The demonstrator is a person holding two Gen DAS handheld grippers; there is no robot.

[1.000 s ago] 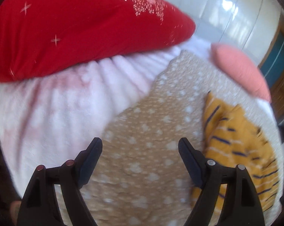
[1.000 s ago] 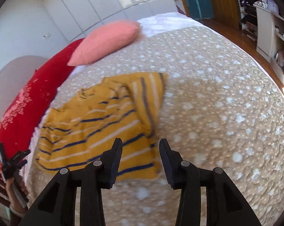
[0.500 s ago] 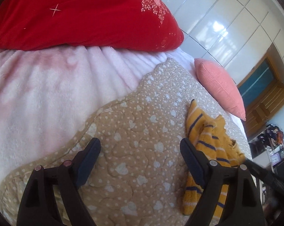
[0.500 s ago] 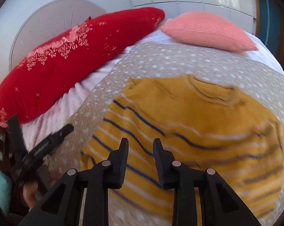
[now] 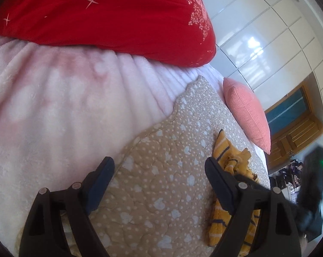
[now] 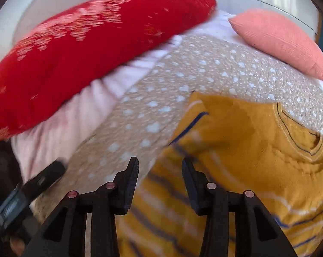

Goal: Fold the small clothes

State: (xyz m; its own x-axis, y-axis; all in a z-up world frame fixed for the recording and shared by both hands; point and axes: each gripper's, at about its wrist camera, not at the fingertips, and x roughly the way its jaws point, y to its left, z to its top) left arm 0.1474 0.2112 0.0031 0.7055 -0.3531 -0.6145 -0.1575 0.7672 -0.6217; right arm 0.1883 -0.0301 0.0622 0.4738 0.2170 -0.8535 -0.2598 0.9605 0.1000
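Note:
A small mustard-yellow sweater with blue and white stripes (image 6: 242, 150) lies on the tan spotted quilt (image 6: 182, 81). My right gripper (image 6: 160, 167) is open and empty, hovering low over the sweater's left edge, with its neckline at the right. In the left wrist view the sweater (image 5: 227, 152) shows as a bunched strip to the right, partly hidden behind my right finger. My left gripper (image 5: 159, 169) is wide open and empty above the quilt's (image 5: 161, 171) scalloped edge, left of the sweater.
A large red pillow (image 5: 101, 10) and a pink fleece blanket (image 5: 54, 98) lie at the head of the bed. A salmon cushion (image 5: 247, 111) sits beyond the sweater. The left gripper shows at the right wrist view's lower left (image 6: 32, 188). White wardrobe doors stand behind.
My right gripper has swung left and come closer to the sweater's left edge, opening a little wider. My left gripper has shifted slightly; the sweater now sits partly behind its right finger.

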